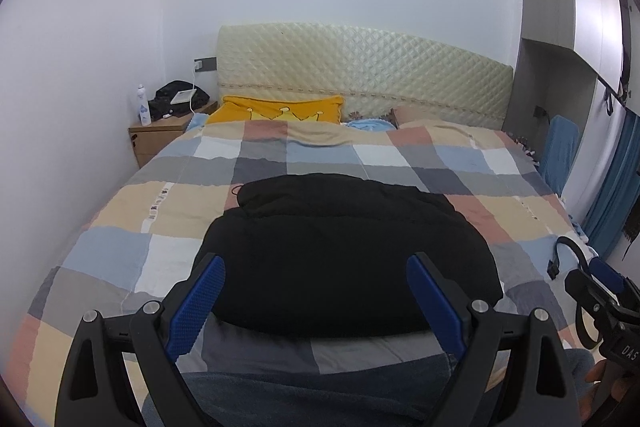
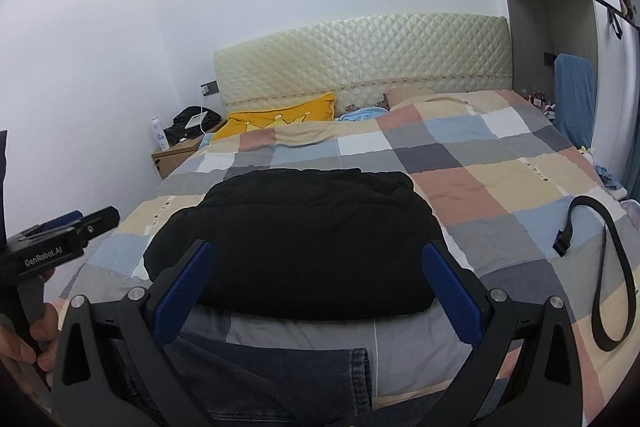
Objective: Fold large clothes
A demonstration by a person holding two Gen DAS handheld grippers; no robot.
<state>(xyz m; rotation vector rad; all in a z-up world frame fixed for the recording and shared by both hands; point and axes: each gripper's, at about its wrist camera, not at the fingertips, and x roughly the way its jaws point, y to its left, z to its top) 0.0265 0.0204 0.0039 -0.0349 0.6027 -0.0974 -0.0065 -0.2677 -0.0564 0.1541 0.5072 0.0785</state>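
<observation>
Ahead, the folded black garment point(image 1: 344, 251) lies beyond both spread, empty claws.

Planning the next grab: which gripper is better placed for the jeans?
Right, probably. The jeans lie below the open right gripper, hem showing; the left gripper sees less of them.
</observation>
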